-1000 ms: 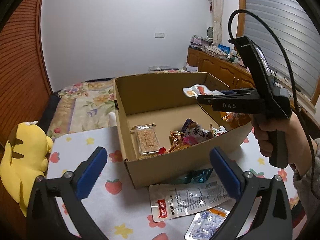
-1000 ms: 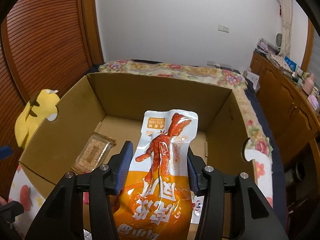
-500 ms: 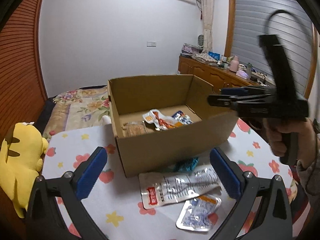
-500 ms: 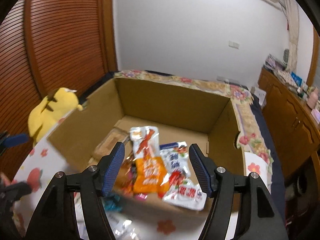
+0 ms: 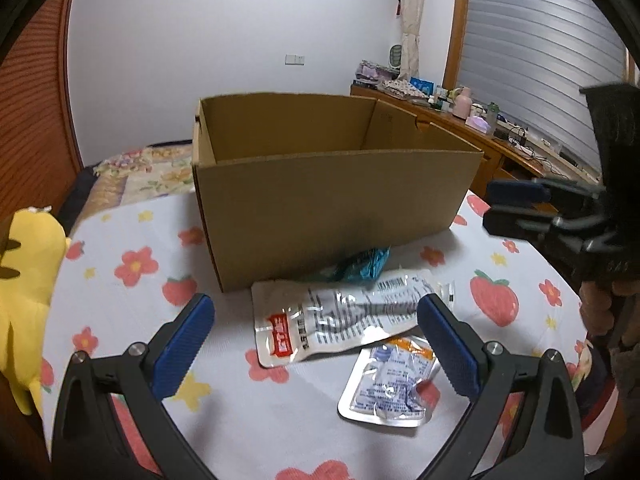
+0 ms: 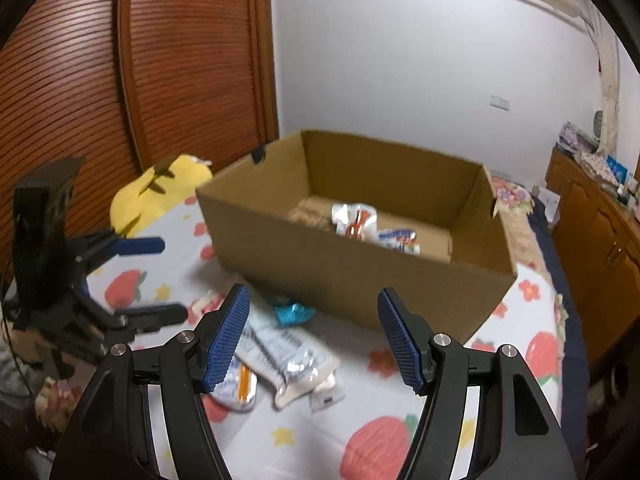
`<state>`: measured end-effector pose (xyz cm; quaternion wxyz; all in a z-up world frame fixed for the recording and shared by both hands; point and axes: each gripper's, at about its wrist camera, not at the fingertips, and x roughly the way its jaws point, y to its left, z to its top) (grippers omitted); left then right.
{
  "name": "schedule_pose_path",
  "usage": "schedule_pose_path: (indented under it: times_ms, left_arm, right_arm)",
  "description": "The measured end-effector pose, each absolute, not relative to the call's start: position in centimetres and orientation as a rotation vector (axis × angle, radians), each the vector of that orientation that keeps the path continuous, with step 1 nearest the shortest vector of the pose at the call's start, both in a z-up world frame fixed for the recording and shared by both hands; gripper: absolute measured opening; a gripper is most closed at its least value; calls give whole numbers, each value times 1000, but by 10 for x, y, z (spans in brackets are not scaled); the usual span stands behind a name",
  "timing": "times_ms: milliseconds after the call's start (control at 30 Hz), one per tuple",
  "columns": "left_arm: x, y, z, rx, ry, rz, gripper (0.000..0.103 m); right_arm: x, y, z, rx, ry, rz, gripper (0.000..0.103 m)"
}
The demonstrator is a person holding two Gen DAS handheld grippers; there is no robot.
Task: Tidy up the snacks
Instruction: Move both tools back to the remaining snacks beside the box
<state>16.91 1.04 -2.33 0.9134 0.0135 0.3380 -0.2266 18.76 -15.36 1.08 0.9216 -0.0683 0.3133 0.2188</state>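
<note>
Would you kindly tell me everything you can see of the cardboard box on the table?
The cardboard box is plain brown corrugated board, rectangular and open-topped, with small notches cut into the rims of its end walls. It stands upright on the flower-and-strawberry tablecloth. The right wrist view shows several snack packets lying inside on its floor. A teal wrapper lies at the foot of its near wall; neither claw touches the box.

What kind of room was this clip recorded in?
Most likely a bedroom at home. A bed with a floral cover lies behind the table, a long wooden dresser crowded with small items runs along the wall, and a yellow plush toy sits at the table's edge.
</note>
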Motion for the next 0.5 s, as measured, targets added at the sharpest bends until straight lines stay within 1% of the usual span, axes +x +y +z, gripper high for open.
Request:
schedule_pose_path:
  times_ms: [67, 200, 267, 367, 500]
  left_arm:
    - [167, 13, -29, 19, 711, -468, 101]
    - [161, 13, -41, 5, 753, -492, 99]
    - [157, 9, -45, 6, 773, -510, 91]
    - [148, -2, -50, 32, 794, -539, 85]
    - [138, -19, -53, 87, 820, -585, 85]
  right_arm:
    - [187, -154, 0, -141, 663, 451, 65]
    - [191, -153, -22, -143, 716, 464, 63]
    - [194, -150, -31, -148, 737, 476, 63]
    - [197, -146, -40, -153, 759, 481, 62]
    - [196, -148, -43, -146, 769, 482, 62]
